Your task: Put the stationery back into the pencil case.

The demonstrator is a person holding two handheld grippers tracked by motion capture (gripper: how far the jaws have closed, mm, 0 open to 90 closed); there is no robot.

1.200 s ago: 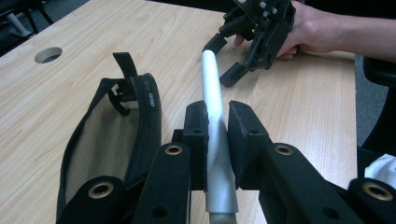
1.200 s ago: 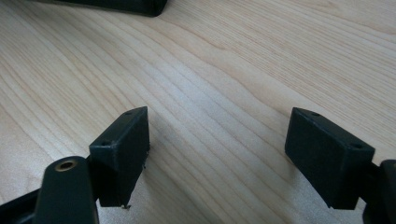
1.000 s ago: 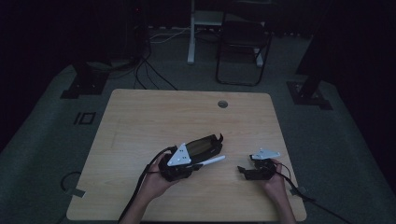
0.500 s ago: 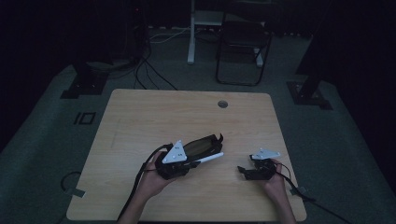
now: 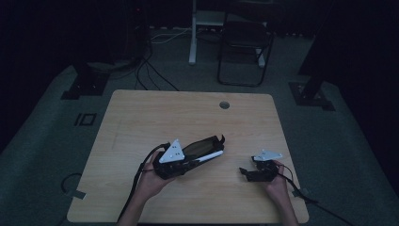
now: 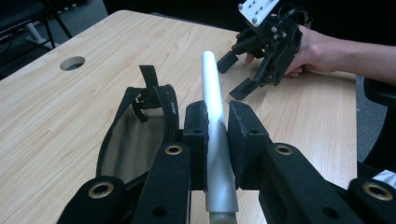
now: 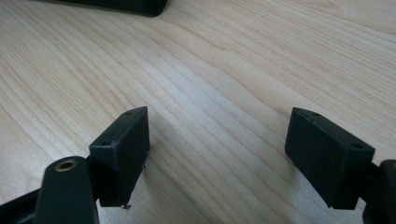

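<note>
Left hand-held gripper [image 6: 217, 126] clamped on white pen [image 6: 215, 135] beside black pouch [image 6: 135, 135], lower centre; right hand-held gripper [image 7: 217, 154] wide open, empty, over tabletop [image 7: 233, 70].

The right gripper [image 7: 217, 154] is showing its 2 black, blocky jaws rising from the bottom edge and standing wide apart, with nothing lying between them. They are hovering close over the pale, light-brown wooden table top [image 7: 224, 79], whose grain is running in long diagonal lines across the frame. The left-hand jaw is throwing a soft shadow on the wood just beside it. At the top edge, a flat black object with a straight side [image 7: 121, 5] is lying on the table, well apart from the jaws; what it is cannot be told.
</note>
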